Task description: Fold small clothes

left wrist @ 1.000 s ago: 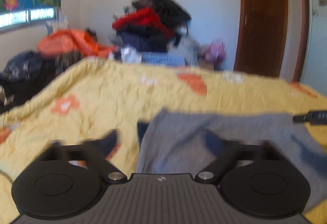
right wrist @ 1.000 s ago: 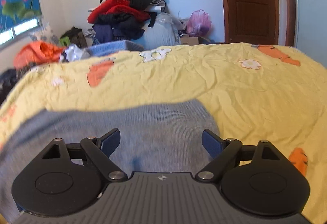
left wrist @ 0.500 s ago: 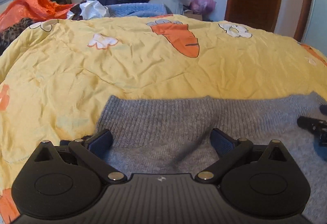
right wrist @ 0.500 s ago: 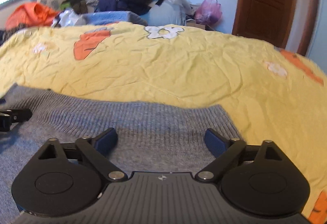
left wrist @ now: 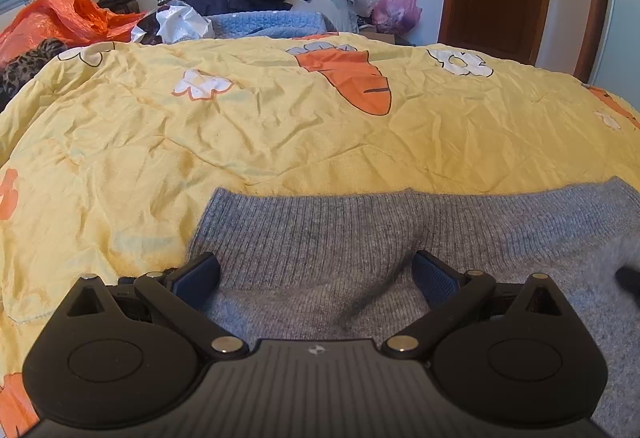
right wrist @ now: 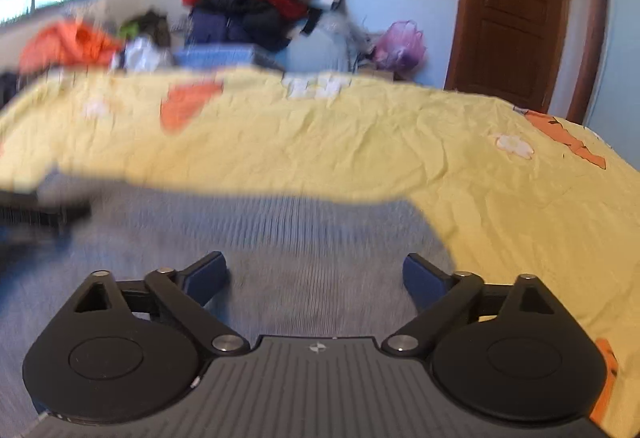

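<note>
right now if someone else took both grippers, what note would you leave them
Left gripper: jaws wide, nothing held, poised over the left end of the grey knit sweater's ribbed edge.
Right gripper: jaws opening, nothing pinched, over the sweater's right end; this view is blurred.
Sweater lies spread flat on the yellow quilt, ribbed band at the far side.
Done: garment laid out. No fold visible yet.
Left: likely grip both corners of one edge, fold it over, then neaten.
</note>
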### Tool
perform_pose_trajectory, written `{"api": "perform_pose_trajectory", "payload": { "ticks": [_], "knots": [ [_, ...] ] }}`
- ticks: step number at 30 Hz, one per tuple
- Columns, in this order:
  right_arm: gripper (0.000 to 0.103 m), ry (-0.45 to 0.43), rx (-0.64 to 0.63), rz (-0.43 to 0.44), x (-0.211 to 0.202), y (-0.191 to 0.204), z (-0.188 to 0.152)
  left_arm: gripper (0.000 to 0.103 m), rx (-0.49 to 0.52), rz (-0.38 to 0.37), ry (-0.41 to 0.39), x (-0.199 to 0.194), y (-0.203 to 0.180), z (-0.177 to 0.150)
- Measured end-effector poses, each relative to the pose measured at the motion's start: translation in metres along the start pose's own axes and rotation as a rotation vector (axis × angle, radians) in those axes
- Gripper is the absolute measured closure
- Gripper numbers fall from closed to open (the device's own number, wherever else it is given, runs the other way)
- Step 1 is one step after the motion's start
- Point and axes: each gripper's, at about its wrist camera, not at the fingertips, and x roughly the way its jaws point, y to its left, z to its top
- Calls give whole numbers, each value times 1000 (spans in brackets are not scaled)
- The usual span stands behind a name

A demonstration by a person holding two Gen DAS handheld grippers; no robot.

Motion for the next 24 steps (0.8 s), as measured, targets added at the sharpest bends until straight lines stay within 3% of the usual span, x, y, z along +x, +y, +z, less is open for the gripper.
{"api": "perform_pose_trajectory", "payload": {
  "ticks": [2, 5, 7, 9, 13, 14, 15, 17, 20, 22, 24],
  "knots": [
    [0, -1, 73, 35, 3, -11, -1, 0, 5, 12, -1, -1, -2, 0],
    [0, -2, 66, 31, 2, -10, -2, 0, 6, 52, -13, -12, -2, -1],
    [0, -3, 74, 34, 1, -11, -4, 0, -11, 109, -50, -36, 2, -7],
    [0, -5, 77, 34, 0, -11, -4, 0, -66, 103, -85, -71, 15, -19],
    [4, -33, 106, 28, -10, -16, -4, 0, -264, 47, -146, -148, 54, -64],
    [11, -47, 156, 21, -23, -22, -5, 0, -319, 30, -146, -164, 64, -79],
    [10, -63, 244, 37, -39, -32, -8, 0, -373, 7, -145, -179, 74, -94],
    [6, -110, 454, 159, -77, -56, -24, 0, -487, -44, -139, -202, 91, -124],
    [4, -163, 700, 231, -128, -77, -69, 0, -650, -150, -89, -215, 106, -163],
    [4, -171, 787, 210, -152, -83, -101, 0, -699, -234, -69, -214, 107, -176],
    [4, -109, 838, 169, -163, -89, -126, 0, -713, -283, -57, -208, 103, -181]
  ]
}}
